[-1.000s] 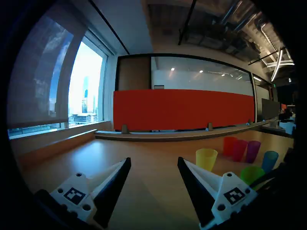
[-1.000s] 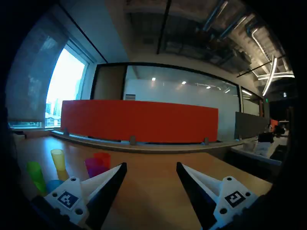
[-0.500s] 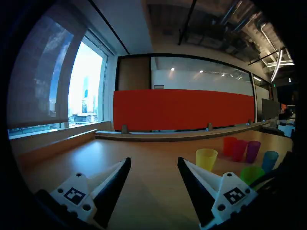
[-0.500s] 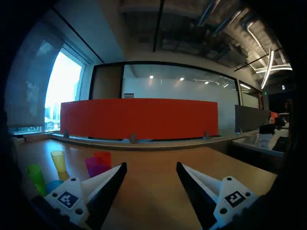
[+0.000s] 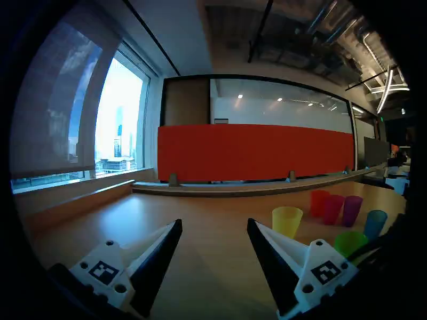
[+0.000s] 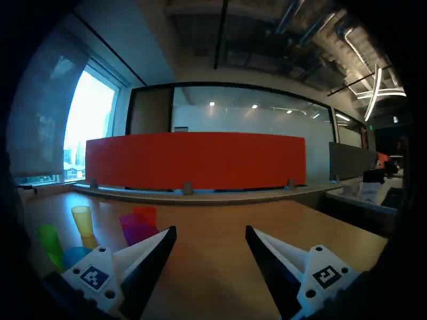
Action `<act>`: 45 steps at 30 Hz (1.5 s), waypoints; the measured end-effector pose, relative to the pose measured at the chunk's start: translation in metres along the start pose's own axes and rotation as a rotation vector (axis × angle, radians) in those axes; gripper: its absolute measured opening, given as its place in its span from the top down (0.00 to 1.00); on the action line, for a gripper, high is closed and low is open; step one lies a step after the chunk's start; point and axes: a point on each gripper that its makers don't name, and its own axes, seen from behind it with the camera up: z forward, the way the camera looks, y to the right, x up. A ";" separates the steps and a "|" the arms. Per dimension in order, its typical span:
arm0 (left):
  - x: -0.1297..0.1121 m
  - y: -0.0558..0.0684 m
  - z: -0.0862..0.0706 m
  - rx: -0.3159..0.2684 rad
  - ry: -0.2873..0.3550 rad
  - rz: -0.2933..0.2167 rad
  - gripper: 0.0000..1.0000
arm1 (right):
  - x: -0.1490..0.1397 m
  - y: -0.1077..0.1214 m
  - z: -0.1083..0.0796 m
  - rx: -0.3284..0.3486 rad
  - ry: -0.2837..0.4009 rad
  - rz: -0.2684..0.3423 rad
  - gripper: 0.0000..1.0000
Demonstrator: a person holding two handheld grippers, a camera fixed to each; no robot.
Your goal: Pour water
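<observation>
Hovering over the wooden table [image 5: 203, 213], I have my left gripper [image 5: 214, 221] and right gripper [image 6: 211, 228] both spread wide and empty. The yellow cup [image 5: 286, 221] stands upright, mouth up, right of the left gripper, near the other coloured cups [image 5: 333, 208].

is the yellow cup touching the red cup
Apart. The left gripper view shows a strip of bare table between the yellow cup and the red cup.

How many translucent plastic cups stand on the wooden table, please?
6, in left gripper view: yellow cup leftmost; red cup, pink cup, purple cup in a row behind; blue cup, green cup farther right. Others may be hidden.
</observation>
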 end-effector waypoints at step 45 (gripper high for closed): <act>0.000 0.000 0.000 0.000 0.000 0.000 0.10 | -0.002 -0.004 -0.002 0.018 -0.003 0.000 0.00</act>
